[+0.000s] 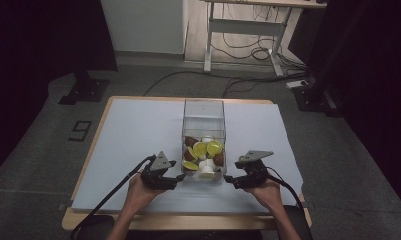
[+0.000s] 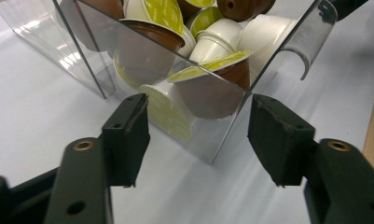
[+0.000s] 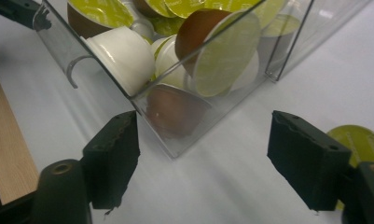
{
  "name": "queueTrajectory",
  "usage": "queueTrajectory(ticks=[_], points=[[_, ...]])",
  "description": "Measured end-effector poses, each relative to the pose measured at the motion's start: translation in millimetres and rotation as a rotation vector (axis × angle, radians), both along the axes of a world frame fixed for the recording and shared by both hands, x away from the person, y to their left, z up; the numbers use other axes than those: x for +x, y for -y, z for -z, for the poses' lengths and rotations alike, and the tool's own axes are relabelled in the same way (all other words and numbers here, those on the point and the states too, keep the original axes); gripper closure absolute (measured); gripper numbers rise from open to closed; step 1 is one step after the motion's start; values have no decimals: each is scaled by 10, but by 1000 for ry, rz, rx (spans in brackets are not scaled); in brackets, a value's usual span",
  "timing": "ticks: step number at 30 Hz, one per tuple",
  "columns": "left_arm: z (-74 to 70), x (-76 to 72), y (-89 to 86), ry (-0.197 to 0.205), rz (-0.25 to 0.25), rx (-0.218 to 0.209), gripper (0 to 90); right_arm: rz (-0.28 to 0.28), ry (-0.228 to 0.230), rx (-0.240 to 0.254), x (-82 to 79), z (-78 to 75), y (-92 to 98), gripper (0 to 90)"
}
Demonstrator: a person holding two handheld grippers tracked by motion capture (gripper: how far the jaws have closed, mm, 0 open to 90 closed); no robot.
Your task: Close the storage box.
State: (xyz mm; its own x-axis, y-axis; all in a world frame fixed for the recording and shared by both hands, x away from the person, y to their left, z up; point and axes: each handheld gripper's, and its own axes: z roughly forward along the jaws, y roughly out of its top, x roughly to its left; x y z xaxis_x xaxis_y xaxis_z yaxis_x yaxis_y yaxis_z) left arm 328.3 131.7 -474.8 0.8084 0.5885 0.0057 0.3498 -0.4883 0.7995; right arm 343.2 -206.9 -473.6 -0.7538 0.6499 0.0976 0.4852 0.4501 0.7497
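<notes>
Clear box (image 1: pixel 203 131) of coffee capsules (image 1: pixel 204 150) sits mid-table, long axis running away from the person. Left gripper (image 1: pixel 180 177) and right gripper (image 1: pixel 227 178) flank its near end, one per near corner, about equally close. Both sets of jaws are apart, each straddling a corner edge, apparently not touching yet.

Dim room, grey floor (image 1: pixel 33 165) with loose cables (image 1: pixel 248 52), white wall (image 1: pixel 143 25), white-legged desk (image 1: pixel 243 25) at back, wooden counter (image 1: pixel 88 150) under white sheet (image 1: pixel 138 130).
</notes>
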Motion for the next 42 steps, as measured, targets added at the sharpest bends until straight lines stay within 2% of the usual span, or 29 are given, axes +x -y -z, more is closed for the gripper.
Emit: queueTrajectory(ticks=[8,15,19,31,36,42], points=[[7,20,28,-3,17,-3,428,-9,4,-13,-1,-21,-24,321],[-11,44,58,15,6,-2,457,-6,33,-13,9,-67,-43,470],[-9,60,69,20,2,-3,468,-3,29,-11,29,-75,-48,503],[10,117,81,44,-25,-17,605,26,41,-5,101,-96,-60,645],[22,143,92,46,-23,-23,627,47,49,-37,76,-113,-64,654],[23,165,97,48,-26,-23,646,28,45,-19,-1,-169,-57,667]])
